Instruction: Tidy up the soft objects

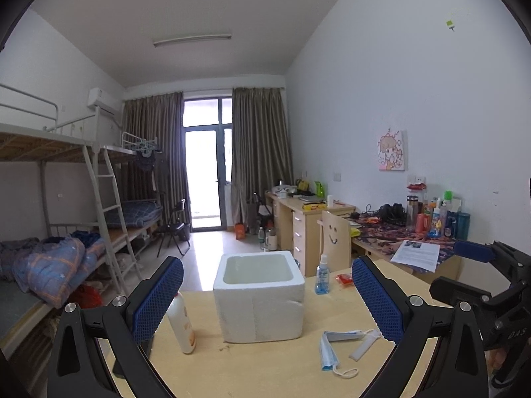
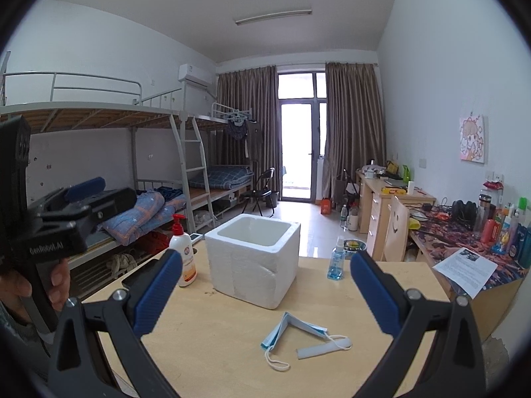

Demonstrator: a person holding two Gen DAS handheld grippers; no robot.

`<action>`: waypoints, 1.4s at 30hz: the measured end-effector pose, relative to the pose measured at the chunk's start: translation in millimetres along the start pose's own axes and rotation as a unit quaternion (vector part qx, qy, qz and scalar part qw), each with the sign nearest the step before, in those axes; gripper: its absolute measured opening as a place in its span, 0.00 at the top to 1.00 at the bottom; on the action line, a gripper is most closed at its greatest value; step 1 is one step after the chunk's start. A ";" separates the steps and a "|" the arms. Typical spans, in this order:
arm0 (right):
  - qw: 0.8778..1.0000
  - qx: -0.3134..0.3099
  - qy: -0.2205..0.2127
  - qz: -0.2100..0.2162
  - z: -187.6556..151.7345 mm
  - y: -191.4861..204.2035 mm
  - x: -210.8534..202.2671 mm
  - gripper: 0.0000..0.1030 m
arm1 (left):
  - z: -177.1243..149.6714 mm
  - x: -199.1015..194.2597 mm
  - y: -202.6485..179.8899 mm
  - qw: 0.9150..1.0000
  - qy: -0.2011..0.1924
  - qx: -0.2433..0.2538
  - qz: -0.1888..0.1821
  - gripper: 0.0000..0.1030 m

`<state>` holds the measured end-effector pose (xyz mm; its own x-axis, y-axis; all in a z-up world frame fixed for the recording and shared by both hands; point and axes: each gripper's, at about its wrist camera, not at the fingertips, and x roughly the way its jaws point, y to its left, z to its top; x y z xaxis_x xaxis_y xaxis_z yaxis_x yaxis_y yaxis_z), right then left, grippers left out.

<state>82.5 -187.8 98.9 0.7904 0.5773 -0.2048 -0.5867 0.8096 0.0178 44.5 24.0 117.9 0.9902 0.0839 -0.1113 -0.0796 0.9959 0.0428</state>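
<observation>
Landmark: white foam box [image 1: 259,295], open top, standing upright mid-surface [image 1: 298,374]; inside looks bare as far as the view reaches

Left of box: bunk beds [image 1: 66,152] along the wall, blue quilt [image 1: 49,265] heaped on the lower bed. Left gripper [image 1: 267,298] held above the near edge of the surface, jaws wide, nothing between them; the box sits framed in the gap but well beyond the blue pads [image 1: 157,298]. In the right wrist view a hand [image 2: 39,285] grips its handle at the far left. Lotion bottle [image 1: 181,323], white with red pump, stands upright just left of the box, apart from it

Behind box: floor runs to a glass door [image 1: 207,162] between brown curtains

In front of box, toward its right: blue face mask [image 2: 292,328], folded into a V, lying flat on the surface, ear loops trailing off its ends. Near the box, not touching. A pale strip [image 2: 323,348] lies at its right end; whether it is part of the mask, cannot tell

Right of box: small blue-liquid spray bottle [image 1: 322,275] upright at the far edge of the surface; a small red packet [image 1: 345,279] just beyond it to the right. Right gripper [image 2: 267,295] also over the near edge, jaws wide and holding nothing, mask lying below and between them, clear of both pads

Far right of box: second desk with patterned cloth, printed sheet [image 1: 416,255], cluster of bottles [image 1: 434,215] by the wall, chair with a smiley back [image 1: 335,237]
</observation>
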 end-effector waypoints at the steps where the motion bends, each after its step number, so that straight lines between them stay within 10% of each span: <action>1: 1.000 -0.001 -0.001 0.000 -1.9 0.6 -1.1 0.01 | -3.5 -1.5 -2.1 1.000 -0.001 0.001 -0.002 0.01; 42: 0.998 0.033 0.053 -0.004 -92.5 -4.8 19.7 0.01 | -106.7 21.7 0.5 0.995 0.080 -0.055 -0.024 0.01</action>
<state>84.7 -190.1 4.3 0.7705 0.5586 -0.3070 -0.5645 0.8217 0.0784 53.7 29.9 9.5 0.9630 0.0314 -0.2676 -0.0532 0.9958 -0.0746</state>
